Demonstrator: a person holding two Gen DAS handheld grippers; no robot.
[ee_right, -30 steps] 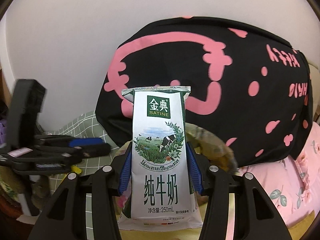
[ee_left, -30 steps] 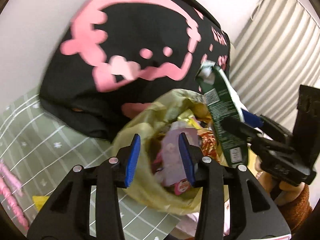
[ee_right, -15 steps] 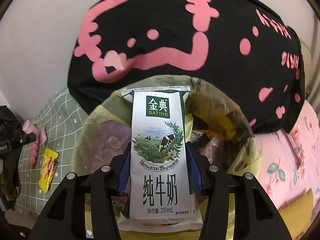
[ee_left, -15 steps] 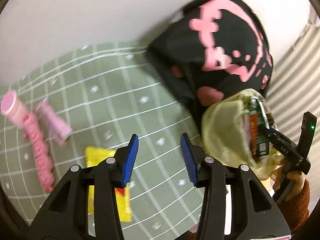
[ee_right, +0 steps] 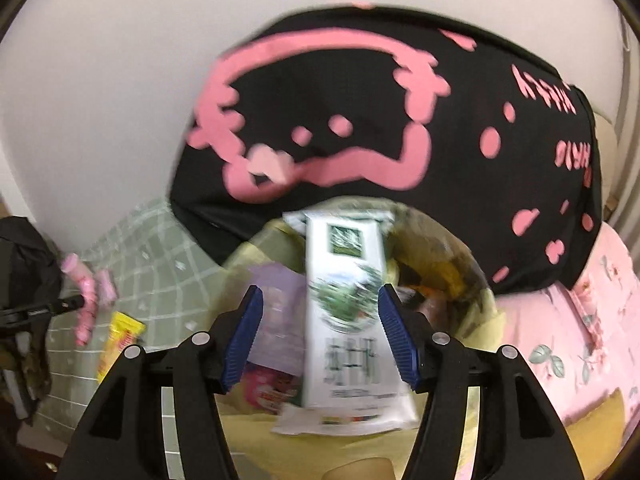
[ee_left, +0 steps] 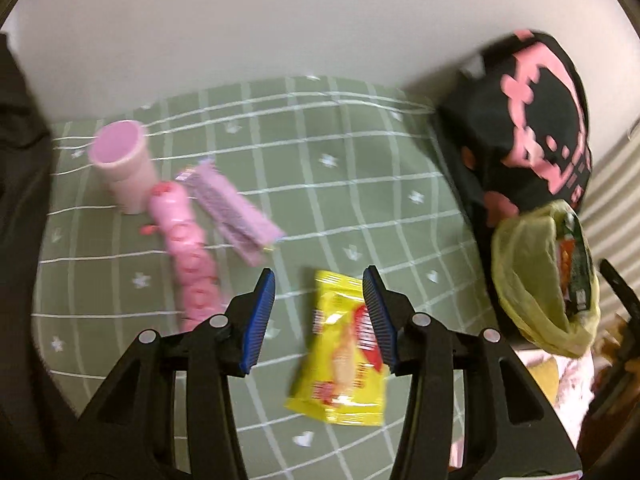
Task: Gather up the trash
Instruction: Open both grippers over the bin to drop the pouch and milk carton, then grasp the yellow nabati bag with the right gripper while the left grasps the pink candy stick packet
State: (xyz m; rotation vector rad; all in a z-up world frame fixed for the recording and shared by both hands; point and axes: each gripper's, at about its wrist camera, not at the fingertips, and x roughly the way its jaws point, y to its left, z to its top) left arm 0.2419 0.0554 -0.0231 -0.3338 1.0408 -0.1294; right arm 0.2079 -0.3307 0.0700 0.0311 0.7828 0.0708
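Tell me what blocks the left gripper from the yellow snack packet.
Nothing visible does. The yellow snack packet lies flat on the green checked sheet, directly under the open left gripper; the pink wrappers lie off to its side.

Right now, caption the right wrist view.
Right tool opening, milk carton dropping into the yellow trash bag.

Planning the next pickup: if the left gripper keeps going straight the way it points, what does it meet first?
Most likely the yellow snack packet lying on the green checked cover. It sits just ahead between the open left gripper, nearer the right finger. Blur makes depth uncertain.
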